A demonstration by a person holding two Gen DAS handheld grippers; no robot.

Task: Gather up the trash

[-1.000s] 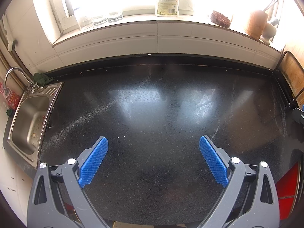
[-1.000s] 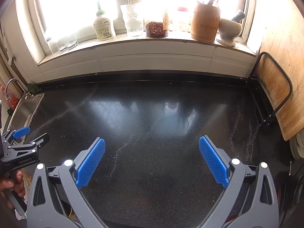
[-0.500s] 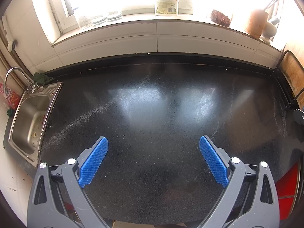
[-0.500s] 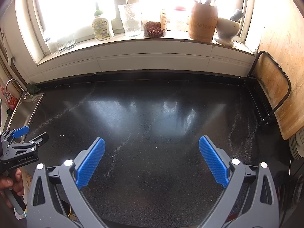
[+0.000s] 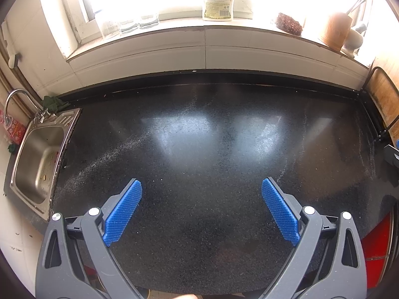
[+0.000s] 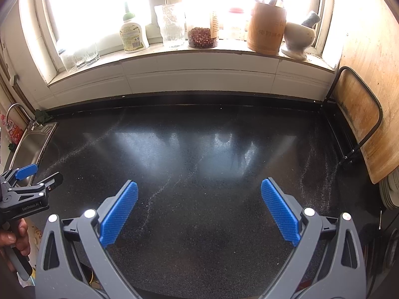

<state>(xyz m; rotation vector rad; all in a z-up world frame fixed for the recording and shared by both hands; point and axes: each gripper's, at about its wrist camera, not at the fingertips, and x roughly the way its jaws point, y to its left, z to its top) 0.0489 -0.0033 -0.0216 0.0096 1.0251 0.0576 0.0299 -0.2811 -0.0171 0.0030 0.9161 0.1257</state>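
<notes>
No piece of trash shows on the black speckled counter (image 5: 199,149), only faint streaks of white powder (image 6: 169,186). My left gripper (image 5: 201,194) is open and empty, held over the counter's front part. My right gripper (image 6: 199,195) is open and empty too, over the same counter. The left gripper also shows at the left edge of the right wrist view (image 6: 37,177), held in a hand, its jaws apart. A dark part of the right gripper shows at the right edge of the left wrist view (image 5: 392,154).
A steel sink (image 5: 37,154) with a tap lies at the left end. The windowsill holds a soap bottle (image 6: 133,37), glasses, a jar of red beans (image 6: 202,37), a wooden utensil holder (image 6: 266,30) and a mortar (image 6: 298,37). A wooden board in a black rack (image 6: 359,129) stands at the right.
Both cameras have drifted very slightly; the view sits a touch lower and closer. Both grippers stay open and empty.
</notes>
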